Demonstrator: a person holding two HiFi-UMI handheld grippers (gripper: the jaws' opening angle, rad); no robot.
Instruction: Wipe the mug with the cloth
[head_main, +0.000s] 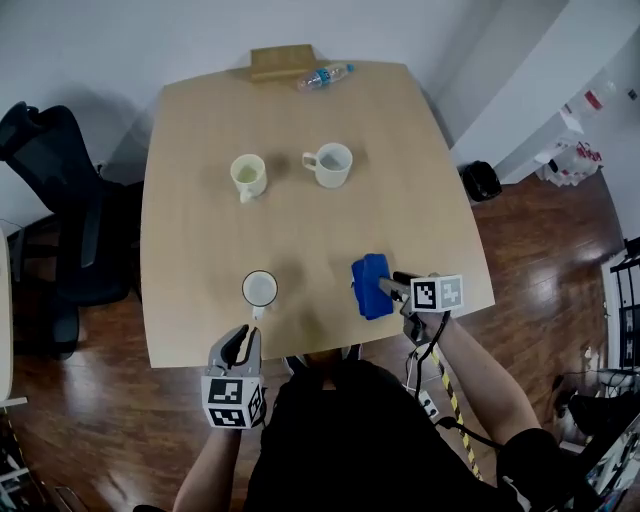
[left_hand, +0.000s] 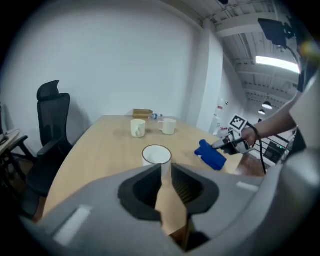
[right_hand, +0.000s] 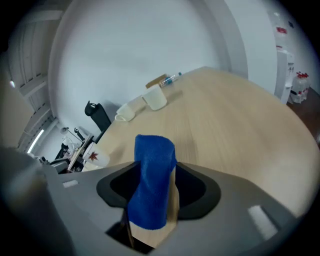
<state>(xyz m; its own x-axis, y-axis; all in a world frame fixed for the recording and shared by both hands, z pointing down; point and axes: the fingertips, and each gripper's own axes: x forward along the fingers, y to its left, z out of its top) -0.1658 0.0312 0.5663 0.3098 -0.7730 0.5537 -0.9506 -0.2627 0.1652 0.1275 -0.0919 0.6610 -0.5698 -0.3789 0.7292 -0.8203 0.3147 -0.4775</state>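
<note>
A white mug (head_main: 260, 289) stands near the table's front edge, its handle turned toward me. My left gripper (head_main: 246, 338) sits just in front of it, shut on that handle. In the left gripper view the mug (left_hand: 156, 154) rises right beyond the left gripper (left_hand: 167, 176), with a thin white strip of handle between the closed jaws. To the right, a folded blue cloth (head_main: 371, 285) lies on the table. My right gripper (head_main: 393, 288) is at its right end. In the right gripper view the cloth (right_hand: 151, 172) lies between the jaws of the right gripper (right_hand: 162, 176), which is open, with bare wood showing beside the cloth.
A cream mug (head_main: 248, 176) and another white mug (head_main: 330, 164) stand further back on the wooden table (head_main: 200, 250). A water bottle (head_main: 322, 76) and a wooden block (head_main: 282, 61) lie at the far edge. A black office chair (head_main: 50, 200) stands at the left.
</note>
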